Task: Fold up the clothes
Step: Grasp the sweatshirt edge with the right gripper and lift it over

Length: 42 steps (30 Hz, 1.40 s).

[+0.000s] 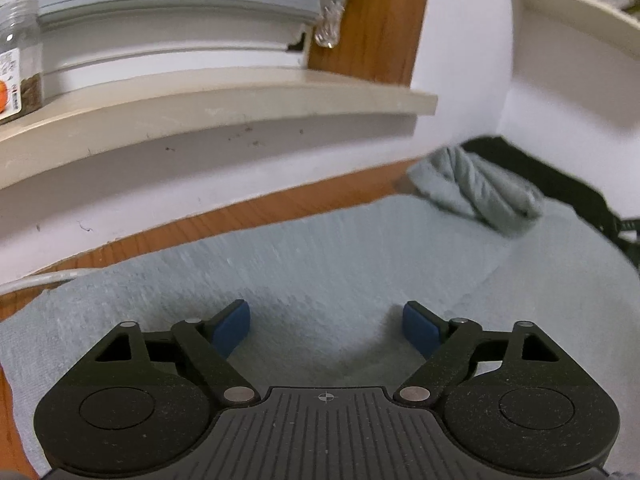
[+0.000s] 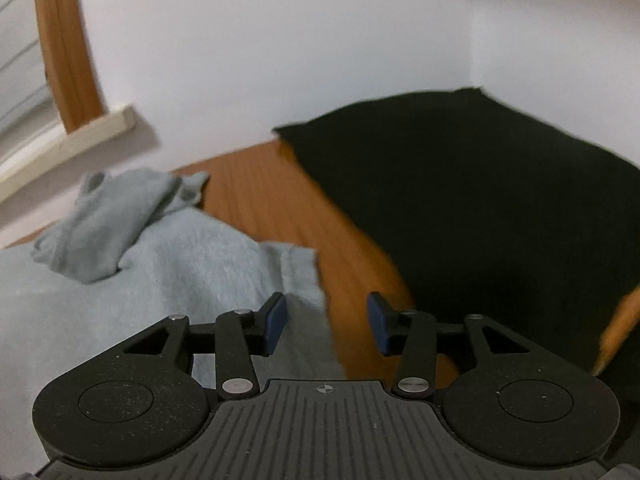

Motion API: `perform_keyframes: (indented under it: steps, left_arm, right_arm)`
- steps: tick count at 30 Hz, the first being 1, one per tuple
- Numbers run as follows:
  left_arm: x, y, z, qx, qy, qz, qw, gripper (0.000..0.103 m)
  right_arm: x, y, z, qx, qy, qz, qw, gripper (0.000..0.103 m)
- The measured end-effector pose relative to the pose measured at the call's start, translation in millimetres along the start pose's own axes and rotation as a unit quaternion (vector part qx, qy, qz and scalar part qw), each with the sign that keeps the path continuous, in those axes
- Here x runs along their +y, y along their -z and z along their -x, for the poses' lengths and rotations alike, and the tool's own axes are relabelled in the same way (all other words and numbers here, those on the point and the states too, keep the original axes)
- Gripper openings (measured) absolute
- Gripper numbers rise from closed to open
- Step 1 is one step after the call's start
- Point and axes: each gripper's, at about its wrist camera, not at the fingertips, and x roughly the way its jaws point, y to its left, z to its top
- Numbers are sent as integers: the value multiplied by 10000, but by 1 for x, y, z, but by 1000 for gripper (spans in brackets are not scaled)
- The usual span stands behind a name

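A pale blue-grey garment [image 1: 320,264] lies spread on the wooden table [image 1: 224,216], with a bunched, twisted part [image 1: 480,188] at its far right. My left gripper [image 1: 326,328] hovers over the flat cloth with its blue pads wide apart and nothing between them. In the right wrist view the same garment [image 2: 168,264] fills the left half, its crumpled part [image 2: 108,216] at the far side. My right gripper [image 2: 326,322] stands open over the garment's right edge; the cloth lies under the left pad but is not pinched.
A black cloth [image 2: 500,200] covers the table's far right, and its dark edge [image 1: 560,184] shows behind the bunched fabric. A pale window sill [image 1: 200,108] with a clear jar [image 1: 20,60] runs along the white wall. A white cable [image 1: 36,280] lies at the left.
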Motion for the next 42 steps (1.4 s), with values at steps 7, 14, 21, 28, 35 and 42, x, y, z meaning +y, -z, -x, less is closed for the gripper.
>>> perform_keyframes:
  steps: [7,14,21,28,35,42]
  left_arm:
    - [-9,16,16,82,-376,-257,9989,92]
    - [0,18,27,-55,-534,131,9985,92]
    - [-14,15,19,121,-692,-162,9974,92]
    - [-17,15,15,165,-820,-217,9963,100]
    - [-17,19,24,192,-873,-153,9959,101]
    - [-36,0,23,103,-769,-300,9965,92]
  right_arm:
    - [33,-14,-24,-194,-130,651,9976,12]
    - [45,-55,-16,-1012,239,645,9925,27]
    - [42,-47,0,-891,260,515,9943,46]
    - [110,-24,-29,-809,-741,1565,9816,47]
    - [106,-33,-56,-380,-883,1164,9885,52]
    - [110,-31,-63,-52,-984,1334,9861,65]
